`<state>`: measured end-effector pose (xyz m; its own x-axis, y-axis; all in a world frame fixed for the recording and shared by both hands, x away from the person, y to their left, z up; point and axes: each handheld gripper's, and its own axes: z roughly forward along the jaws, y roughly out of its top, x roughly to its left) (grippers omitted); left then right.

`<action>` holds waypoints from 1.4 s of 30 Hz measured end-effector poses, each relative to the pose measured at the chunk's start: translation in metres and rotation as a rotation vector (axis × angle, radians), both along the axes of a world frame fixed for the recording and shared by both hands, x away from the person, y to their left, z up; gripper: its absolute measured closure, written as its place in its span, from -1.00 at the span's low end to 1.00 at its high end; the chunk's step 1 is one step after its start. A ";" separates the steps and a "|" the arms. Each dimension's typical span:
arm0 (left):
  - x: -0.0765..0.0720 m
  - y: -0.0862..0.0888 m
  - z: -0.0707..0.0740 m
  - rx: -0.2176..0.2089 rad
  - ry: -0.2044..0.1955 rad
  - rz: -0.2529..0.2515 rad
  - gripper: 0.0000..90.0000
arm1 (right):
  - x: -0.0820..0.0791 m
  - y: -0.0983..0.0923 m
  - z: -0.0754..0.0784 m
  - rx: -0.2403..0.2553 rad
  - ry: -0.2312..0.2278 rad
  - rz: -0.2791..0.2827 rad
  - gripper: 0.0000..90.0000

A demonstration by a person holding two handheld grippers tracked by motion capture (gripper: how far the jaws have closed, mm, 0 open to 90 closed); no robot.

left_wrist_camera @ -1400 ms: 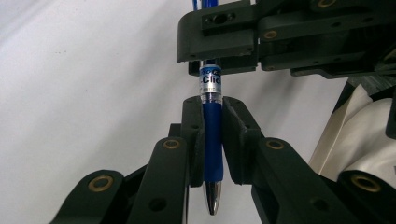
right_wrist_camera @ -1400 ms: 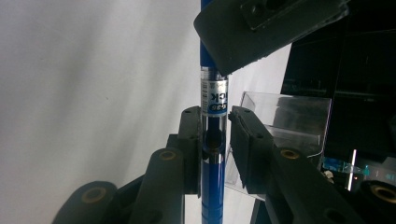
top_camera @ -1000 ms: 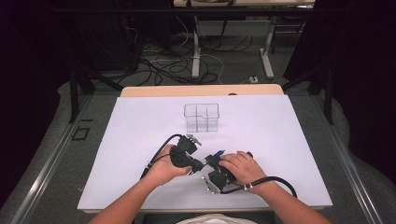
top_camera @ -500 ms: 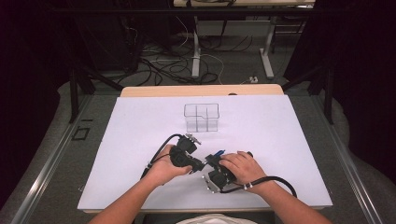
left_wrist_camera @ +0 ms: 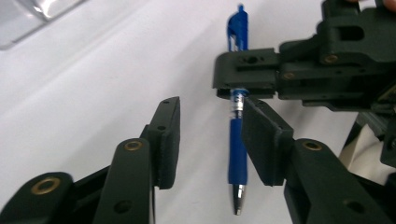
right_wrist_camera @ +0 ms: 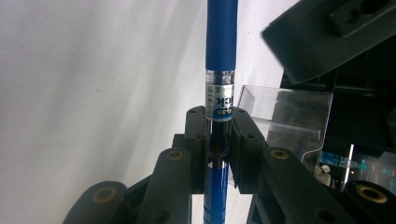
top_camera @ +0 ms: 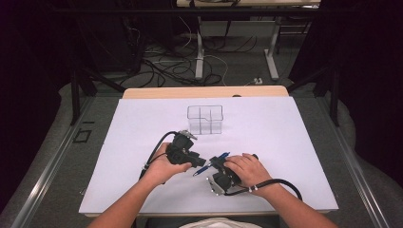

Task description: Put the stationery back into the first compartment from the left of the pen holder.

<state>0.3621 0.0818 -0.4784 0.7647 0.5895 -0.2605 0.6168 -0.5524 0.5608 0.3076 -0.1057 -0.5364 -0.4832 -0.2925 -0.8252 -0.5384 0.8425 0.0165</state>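
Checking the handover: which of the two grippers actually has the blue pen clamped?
The right gripper: its jaws pinch the blue pen. The left gripper is open, jaws merely straddling it.

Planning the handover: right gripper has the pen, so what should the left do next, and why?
Probably close the left gripper on the blue pen: its jaws stand open with the barrel between them, while the right gripper grips the pen's middle.

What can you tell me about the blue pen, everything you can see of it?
The blue pen is a plastic ballpoint with a blue grip, a clear printed midsection, a clip at one end and a silver tip at the other. The right gripper is shut on its middle. It lies low over the white table cover, its grip end between the left gripper's open jaws, which don't clamp it.
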 end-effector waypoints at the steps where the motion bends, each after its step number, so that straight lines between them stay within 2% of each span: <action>1: 0.001 0.002 0.000 -0.014 -0.011 0.016 0.22 | 0.000 0.000 0.000 0.002 0.000 0.000 0.77; 5: 0.004 0.009 0.003 -0.006 -0.059 0.032 0.08 | 0.001 0.000 0.000 0.014 -0.004 0.005 0.77; 6: 0.004 0.011 0.004 -0.013 -0.071 0.042 0.04 | 0.000 -0.001 -0.001 0.033 -0.014 -0.002 0.77; 7: 0.005 0.013 0.004 -0.012 -0.083 0.043 -0.01 | 0.000 -0.001 0.000 0.021 0.003 -0.007 0.77; 12: 0.008 0.024 0.007 -0.015 -0.182 0.110 -0.18 | 0.001 -0.001 0.003 0.038 -0.011 0.001 0.77; 15: 0.012 0.035 0.008 -0.018 -0.219 0.161 -0.27 | 0.002 -0.002 0.006 0.066 -0.008 -0.008 0.77; 17: 0.014 0.042 0.009 -0.016 -0.239 0.178 -0.29 | 0.004 -0.002 0.008 0.087 -0.002 -0.006 0.77; 18: 0.015 0.046 0.008 -0.018 -0.242 0.194 -0.31 | 0.004 -0.002 0.010 0.103 0.009 -0.025 0.77; 21: 0.020 0.060 0.005 0.002 -0.249 0.254 -0.36 | 0.008 -0.004 0.014 0.213 0.021 -0.032 0.77; 22: 0.022 0.064 0.004 0.011 -0.254 0.262 -0.37 | 0.010 -0.005 0.019 0.250 0.068 -0.060 0.77; 23: 0.023 0.068 0.002 0.014 -0.259 0.282 -0.37 | 0.010 -0.005 0.019 0.250 0.068 -0.060 0.77; 24: 0.024 0.073 0.002 0.026 -0.268 0.286 -0.37 | 0.012 -0.007 0.020 0.302 0.073 -0.066 0.77; 25: 0.025 0.078 0.001 0.024 -0.272 0.304 -0.38 | 0.015 -0.007 0.024 0.321 0.079 -0.067 0.77; 26: 0.026 0.082 0.001 0.026 -0.276 0.305 -0.42 | 0.018 -0.008 0.026 0.364 0.110 -0.081 0.77; 27: 0.027 0.087 0.000 0.023 -0.276 0.315 -0.46 | 0.019 -0.008 0.028 0.381 0.122 -0.097 0.77; 28: 0.028 0.089 -0.002 0.002 -0.290 0.343 -0.57 | 0.025 -0.009 0.032 0.441 0.167 -0.116 0.77; 29: 0.028 0.092 -0.002 -0.002 -0.291 0.362 -0.57 | 0.025 -0.009 0.032 0.441 0.167 -0.116 0.77; 30: 0.029 0.096 -0.003 -0.011 -0.294 0.375 -0.63 | 0.028 -0.008 0.034 0.469 0.197 -0.124 0.77; 33: 0.030 0.106 -0.006 -0.035 -0.291 0.406 -0.71 | 0.034 -0.007 0.037 0.557 0.255 -0.156 0.77; 37: 0.034 0.114 -0.010 -0.073 -0.269 0.423 -0.96 | 0.043 -0.006 0.042 0.662 0.332 -0.193 0.77; 40: 0.037 0.118 -0.013 -0.045 -0.295 0.450 -1.00 | 0.051 -0.006 0.047 0.763 0.398 -0.223 0.77; 42: 0.038 0.122 -0.014 -0.048 -0.297 0.456 -1.00 | 0.057 -0.006 0.051 0.831 0.435 -0.237 0.77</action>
